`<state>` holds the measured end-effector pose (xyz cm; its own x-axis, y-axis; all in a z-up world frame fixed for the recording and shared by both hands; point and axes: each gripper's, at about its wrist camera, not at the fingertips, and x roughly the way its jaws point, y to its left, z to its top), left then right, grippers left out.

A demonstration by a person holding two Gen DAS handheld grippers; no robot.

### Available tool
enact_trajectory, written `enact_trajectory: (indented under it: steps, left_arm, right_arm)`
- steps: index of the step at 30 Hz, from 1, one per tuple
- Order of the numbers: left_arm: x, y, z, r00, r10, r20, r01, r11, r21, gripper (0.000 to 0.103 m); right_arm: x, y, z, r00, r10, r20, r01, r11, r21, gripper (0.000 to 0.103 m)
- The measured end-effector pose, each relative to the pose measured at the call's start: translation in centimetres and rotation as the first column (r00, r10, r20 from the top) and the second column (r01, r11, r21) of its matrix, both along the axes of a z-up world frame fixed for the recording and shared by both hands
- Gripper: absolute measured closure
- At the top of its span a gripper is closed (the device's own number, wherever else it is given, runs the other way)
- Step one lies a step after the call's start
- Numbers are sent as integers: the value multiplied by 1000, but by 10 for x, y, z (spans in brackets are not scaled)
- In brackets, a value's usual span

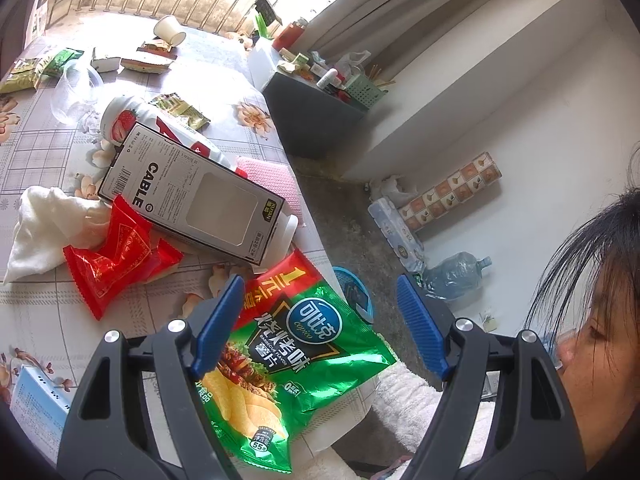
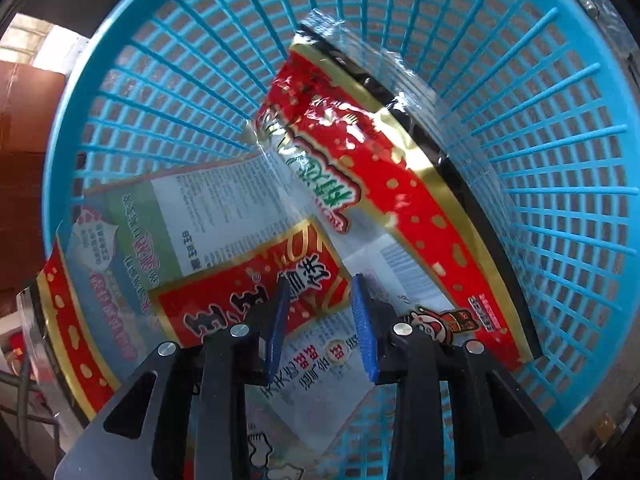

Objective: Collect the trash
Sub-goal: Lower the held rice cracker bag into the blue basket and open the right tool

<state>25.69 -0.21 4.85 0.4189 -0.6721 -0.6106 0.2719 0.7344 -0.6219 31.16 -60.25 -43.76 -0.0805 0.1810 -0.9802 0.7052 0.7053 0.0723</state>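
My left gripper [image 1: 320,320] is open, its blue pads on either side of a green chip bag [image 1: 288,364] that hangs over the table's near edge. A red wrapper [image 1: 116,260], a white cable box [image 1: 192,196], a strawberry drink bottle [image 1: 160,128] and a white tissue [image 1: 44,224] lie beyond it. My right gripper [image 2: 322,320] is inside the blue basket [image 2: 540,128], jaws partly open, above a large red and clear snack bag [image 2: 340,152] lying in the basket. The pads do not pinch the bag.
The flowered table [image 1: 48,148] carries more trash at the back: green packets [image 1: 28,68], a clear cup [image 1: 74,92], a paper cup [image 1: 170,30]. A dark side table [image 1: 312,116] with clutter stands beyond. The blue basket [image 1: 354,292] sits on the floor by the table edge.
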Motion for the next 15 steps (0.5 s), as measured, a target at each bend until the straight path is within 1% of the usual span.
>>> enact_trajectory:
  steps: [2, 3, 5, 6, 8, 9, 11, 13, 15]
  left_arm:
    - [1, 4, -1, 1000, 14, -4, -14, 1000, 18, 29]
    - [2, 5, -2, 1000, 21, -7, -21, 999, 24, 29]
    - [5, 9, -5, 999, 37, -19, -36, 999, 27, 29]
    - [6, 11, -7, 999, 43, -26, -42, 999, 24, 29]
    - [7, 14, -9, 998, 49, -32, -49, 999, 20, 29]
    - [7, 15, -10, 998, 51, -33, -51, 999, 20, 29]
    - [5, 17, -8, 998, 49, -30, -48, 999, 13, 29]
    - [1, 20, -3, 999, 47, -17, -47, 999, 11, 29]
    - [-5, 25, 2, 999, 50, -5, -50, 999, 2, 29]
  right_arm:
    - [12, -9, -23, 999, -3, -53, 4, 1000, 24, 74]
    - [15, -13, -33, 997, -18, -73, 22, 999, 50, 76]
    - [18, -14, -50, 992, -38, -124, 51, 993, 105, 76]
    - [19, -14, -54, 990, -25, -136, 39, 994, 100, 76]
    - [22, -12, -57, 986, 34, -162, -28, 999, 38, 76]
    - [23, -11, -55, 987, 43, -157, -40, 999, 19, 76]
    - [21, -17, -38, 996, 11, -91, -11, 1000, 4, 76]
    - [17, -22, -8, 1000, -14, 18, 14, 1000, 1, 74]
    - [7, -25, 26, 994, -24, 110, 26, 1000, -14, 69]
